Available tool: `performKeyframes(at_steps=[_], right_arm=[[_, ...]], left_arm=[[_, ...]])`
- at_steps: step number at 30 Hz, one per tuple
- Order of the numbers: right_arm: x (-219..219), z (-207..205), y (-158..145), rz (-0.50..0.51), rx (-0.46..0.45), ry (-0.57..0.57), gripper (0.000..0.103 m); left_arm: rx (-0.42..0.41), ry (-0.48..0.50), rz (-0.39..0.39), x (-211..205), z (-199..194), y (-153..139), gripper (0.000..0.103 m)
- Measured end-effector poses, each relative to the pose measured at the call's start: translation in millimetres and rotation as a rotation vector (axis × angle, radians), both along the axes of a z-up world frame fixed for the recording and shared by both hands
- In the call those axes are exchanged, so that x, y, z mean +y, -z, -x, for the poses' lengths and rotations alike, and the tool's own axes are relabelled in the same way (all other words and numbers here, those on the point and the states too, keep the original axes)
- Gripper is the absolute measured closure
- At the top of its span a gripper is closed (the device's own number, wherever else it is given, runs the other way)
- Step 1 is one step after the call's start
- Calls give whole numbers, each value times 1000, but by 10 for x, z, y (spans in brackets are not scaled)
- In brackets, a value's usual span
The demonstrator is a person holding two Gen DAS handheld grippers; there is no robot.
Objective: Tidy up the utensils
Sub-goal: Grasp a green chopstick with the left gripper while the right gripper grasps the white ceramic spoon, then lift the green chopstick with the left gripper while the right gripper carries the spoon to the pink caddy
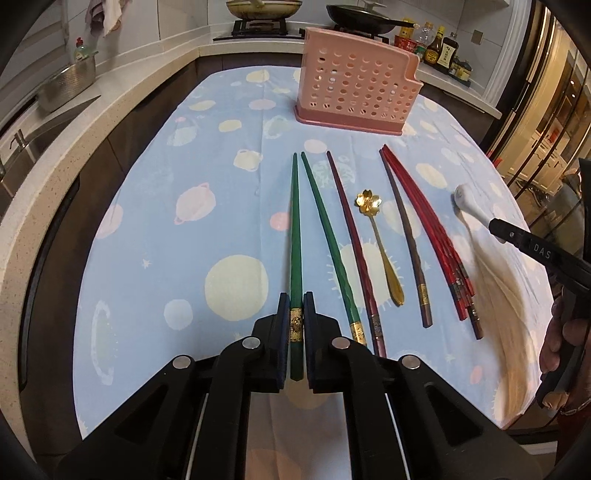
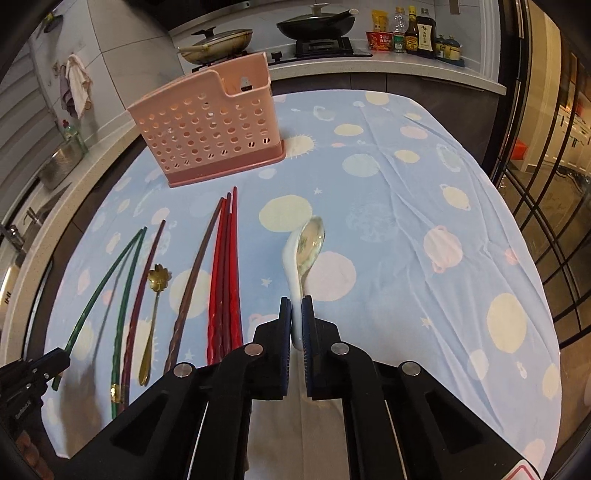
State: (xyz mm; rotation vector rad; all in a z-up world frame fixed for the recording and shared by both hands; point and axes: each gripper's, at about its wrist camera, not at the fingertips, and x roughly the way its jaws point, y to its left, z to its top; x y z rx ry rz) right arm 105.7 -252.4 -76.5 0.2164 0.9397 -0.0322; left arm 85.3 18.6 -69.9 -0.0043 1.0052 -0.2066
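My left gripper (image 1: 296, 302) is shut on a green chopstick (image 1: 294, 229) near its gold-banded end, lifted off the cloth; it shows at the lower left in the right wrist view (image 2: 99, 291). My right gripper (image 2: 296, 306) is shut on the handle of a white ceramic spoon (image 2: 306, 247), held above the cloth; its bowl shows in the left wrist view (image 1: 466, 197). On the cloth lie a second green chopstick (image 1: 327, 236), a maroon chopstick (image 1: 351, 236), a gold flower spoon (image 1: 380, 243), a brown chopstick (image 1: 404, 236) and several red chopsticks (image 1: 428, 236). A pink perforated utensil holder (image 1: 356, 83) stands beyond them.
The table has a blue planet-print cloth (image 1: 184, 184). Behind are a counter with a stove and pans (image 1: 264, 11), sauce bottles (image 1: 441, 50), and a sink with a metal basin (image 1: 66, 86) to the left. A glass partition (image 2: 546, 206) is at the right.
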Motion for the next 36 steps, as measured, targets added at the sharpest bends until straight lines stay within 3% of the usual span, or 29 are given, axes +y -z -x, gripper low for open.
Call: performKeyframes(at_steps=[10,18,23,27,30,36], right_arm=[[-90,135,-590,-15,-105,3,97],[-101,-67,-1056,-46,-194,-22,102],[-65,-266,-1305,-12,-245,-30,102],[-27,-231,-1170,32,-205,-34,102],[11,-83,-870,29,-132,-47,92],[100,109,-291,9,13,-76,87]], left_arm=[[-122,4,34,-10,-113,-647,96],[-225,14,50,-63,-401,-1174,96],[-308,22,53,-141,-608,-1548,96],[-330,18,65,-155,-673,-1646,96],[-312,22,70,-145,-653,-1569,96],[-249,9,75,-80,-557,-1308,96]])
